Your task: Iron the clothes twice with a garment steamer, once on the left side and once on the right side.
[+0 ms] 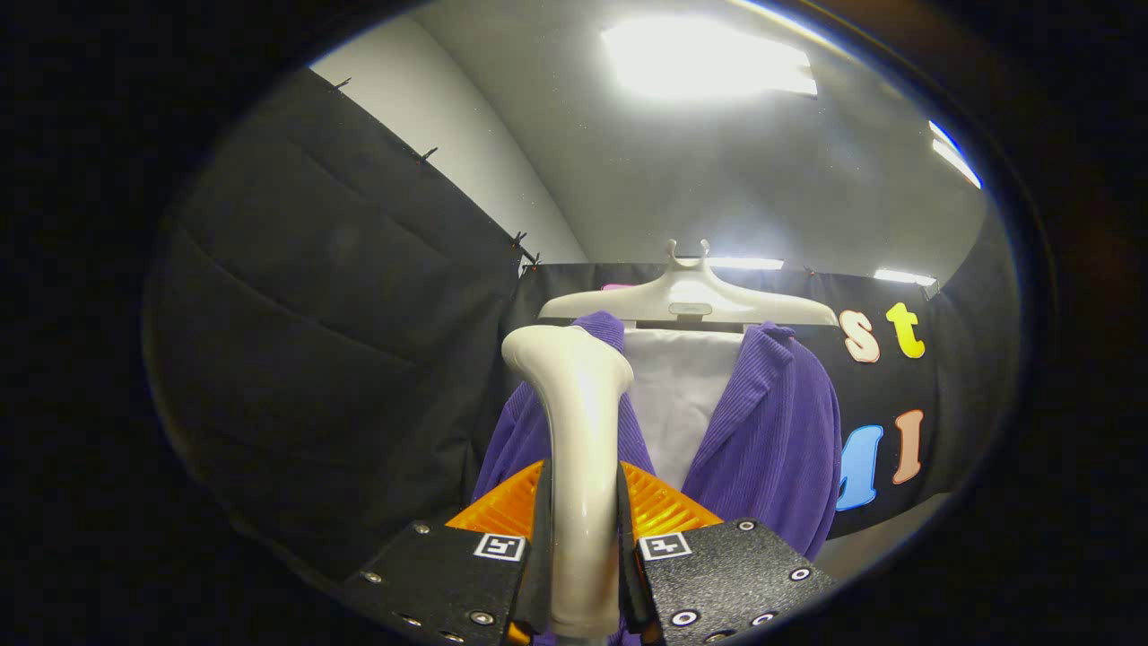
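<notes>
Fingers (pixel 583 547) clamp cream plastic steamer handle (pixel 578 431) at frame centre, head nearing purple corduroy jacket's (pixel 762 440) left side; next, stroke downward.

claw (pixel 583 511) clamps the steamer (pixel 578 431) upright, head against the purple garment (pixel 762 440) on its hanger (pixel 691 301).

This is a recording booth set up inside a plain room, not a home. Black cloth (pixel 341 296) is pinned up with clips as its walls, a white wall (pixel 466 152) and ceiling with bright panel lights (pixel 708 58) rise above it, and a purple garment (pixel 771 431) hangs on a white hanger (pixel 691 301) before the cloth.
</notes>
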The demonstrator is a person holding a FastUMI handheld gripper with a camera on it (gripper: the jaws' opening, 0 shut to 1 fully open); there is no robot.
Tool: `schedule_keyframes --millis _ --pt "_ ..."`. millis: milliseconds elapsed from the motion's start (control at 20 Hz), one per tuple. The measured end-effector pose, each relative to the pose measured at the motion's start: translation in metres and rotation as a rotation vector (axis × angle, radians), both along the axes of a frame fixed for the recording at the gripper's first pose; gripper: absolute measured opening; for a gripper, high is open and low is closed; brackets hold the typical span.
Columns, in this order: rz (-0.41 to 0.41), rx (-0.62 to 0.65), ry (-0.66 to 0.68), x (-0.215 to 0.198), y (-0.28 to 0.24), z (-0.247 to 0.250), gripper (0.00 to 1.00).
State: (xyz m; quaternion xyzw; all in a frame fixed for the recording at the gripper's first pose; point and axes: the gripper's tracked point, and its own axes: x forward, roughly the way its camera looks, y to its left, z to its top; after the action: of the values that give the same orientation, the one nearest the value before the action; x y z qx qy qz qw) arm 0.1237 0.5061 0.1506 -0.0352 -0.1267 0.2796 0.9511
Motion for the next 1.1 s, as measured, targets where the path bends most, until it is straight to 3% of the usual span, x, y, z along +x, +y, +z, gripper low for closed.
schedule_keyframes --millis 350,1100 --pt "-0.009 -0.043 0.065 0.002 -0.011 -0.047 0.32" --pt "0.065 -0.130 0.137 -0.025 -0.031 -0.117 0.32"
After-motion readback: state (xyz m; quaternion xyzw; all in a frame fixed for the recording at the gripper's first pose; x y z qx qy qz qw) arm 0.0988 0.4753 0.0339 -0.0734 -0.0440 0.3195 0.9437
